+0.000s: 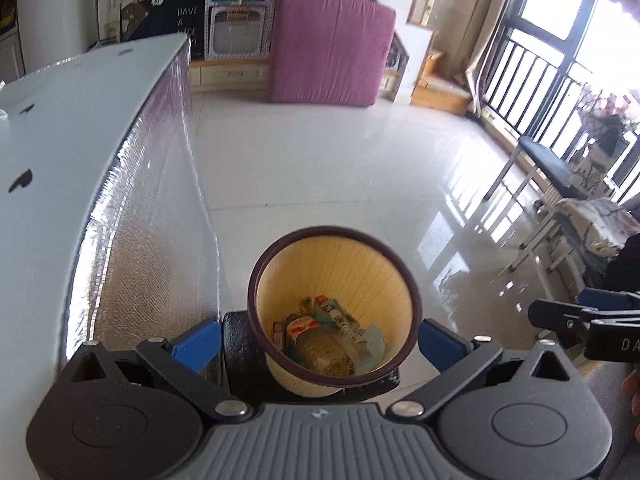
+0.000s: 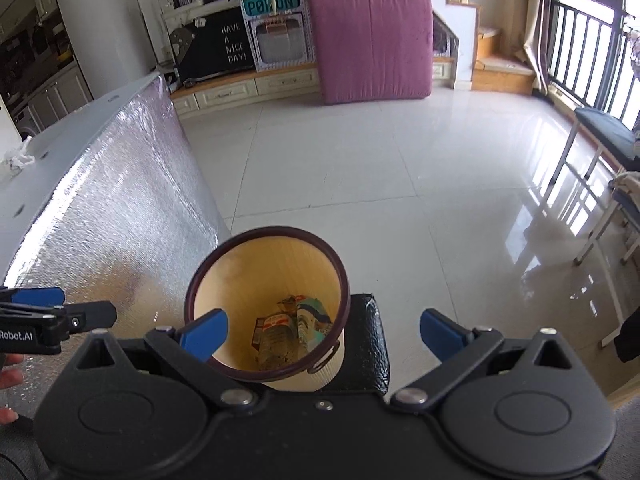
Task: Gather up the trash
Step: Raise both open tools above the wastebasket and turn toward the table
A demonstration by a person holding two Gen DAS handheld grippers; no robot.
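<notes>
A yellow waste bin [image 1: 334, 264] with a dark brown rim stands on a black padded stool [image 1: 236, 344], and it shows in the right wrist view too as the bin [image 2: 272, 272]. Inside lie a clear plastic bottle [image 1: 320, 350] and crumpled wrappers [image 2: 308, 312]. My left gripper [image 1: 320, 334] hovers above the bin, open, with nothing between its blue fingertips [image 1: 198, 338]. My right gripper [image 2: 322, 330] is likewise open and empty over the bin. Each gripper appears at the edge of the other's view.
A table [image 1: 60, 120] with a silver foil side [image 2: 120, 208] stands to the left; crumpled white paper [image 2: 18, 160] lies on it. A pink mattress [image 2: 372, 44] leans at the back. White-framed benches [image 2: 600, 140] line the window on the right. Glossy tiled floor [image 2: 380, 184] lies ahead.
</notes>
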